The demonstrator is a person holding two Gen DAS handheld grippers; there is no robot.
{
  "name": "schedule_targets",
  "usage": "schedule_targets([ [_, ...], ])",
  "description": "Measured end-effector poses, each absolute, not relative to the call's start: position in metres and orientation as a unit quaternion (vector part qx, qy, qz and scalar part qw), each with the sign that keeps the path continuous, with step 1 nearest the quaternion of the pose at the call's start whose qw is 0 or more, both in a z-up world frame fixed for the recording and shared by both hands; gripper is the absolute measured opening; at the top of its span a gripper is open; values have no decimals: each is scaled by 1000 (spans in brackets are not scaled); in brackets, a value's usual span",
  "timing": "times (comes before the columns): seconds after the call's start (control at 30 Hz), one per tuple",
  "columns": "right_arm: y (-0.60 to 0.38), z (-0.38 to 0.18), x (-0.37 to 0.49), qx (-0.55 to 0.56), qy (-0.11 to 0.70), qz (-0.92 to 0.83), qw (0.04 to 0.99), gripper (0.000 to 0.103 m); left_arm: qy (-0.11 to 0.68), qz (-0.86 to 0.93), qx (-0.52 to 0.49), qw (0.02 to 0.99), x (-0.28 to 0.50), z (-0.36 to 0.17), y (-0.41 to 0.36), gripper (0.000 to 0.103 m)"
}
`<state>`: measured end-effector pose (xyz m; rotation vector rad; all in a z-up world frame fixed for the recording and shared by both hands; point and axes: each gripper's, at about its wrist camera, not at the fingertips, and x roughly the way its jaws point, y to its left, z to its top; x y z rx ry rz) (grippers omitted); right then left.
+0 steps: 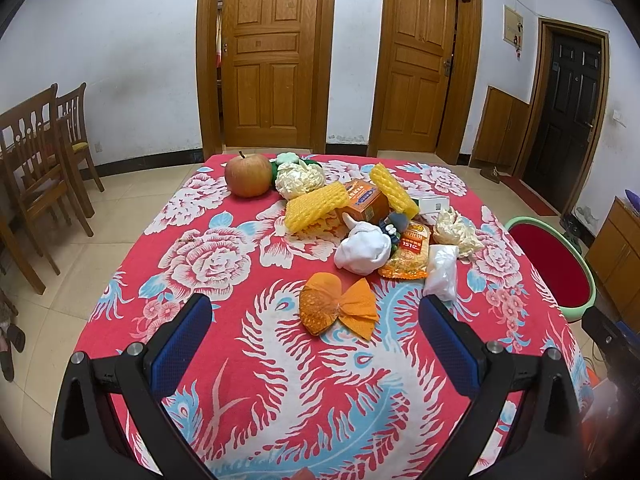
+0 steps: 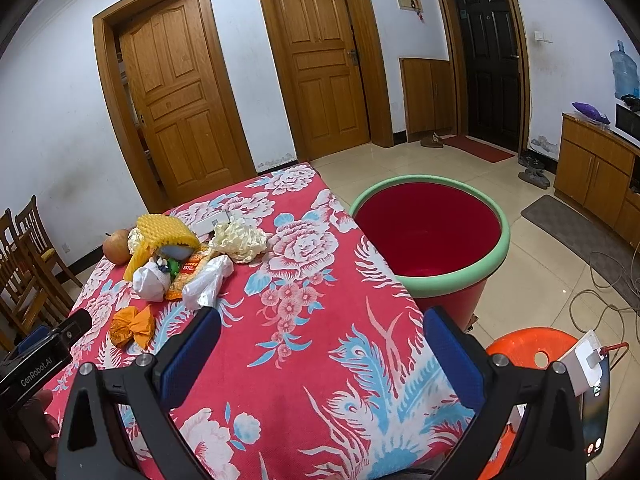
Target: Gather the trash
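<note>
Starting with the orange wrapper [image 1: 338, 306] lying nearest on the surface, the left gripper [image 1: 316, 344], jaws wide and empty, should straddle its pinched middle, then carry it to the red bin [image 2: 428, 236] beside the right gripper [image 2: 320, 354], likewise wide.

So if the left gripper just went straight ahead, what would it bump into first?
Probably the orange net wrapper. It lies on the tablecloth just ahead, between the open jaws of the left gripper. How high the gripper hangs is unclear, so it might pass over it towards the white bundle.
</note>
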<state>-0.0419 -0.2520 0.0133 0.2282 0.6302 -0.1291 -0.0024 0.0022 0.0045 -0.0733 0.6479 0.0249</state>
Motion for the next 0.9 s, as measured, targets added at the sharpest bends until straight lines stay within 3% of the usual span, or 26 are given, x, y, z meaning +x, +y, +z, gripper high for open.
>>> schedule_targets([
  [0.9,-252,13,-42,112,310,-64,942,103,318,12,-37,947,-3,5,4,101],
])
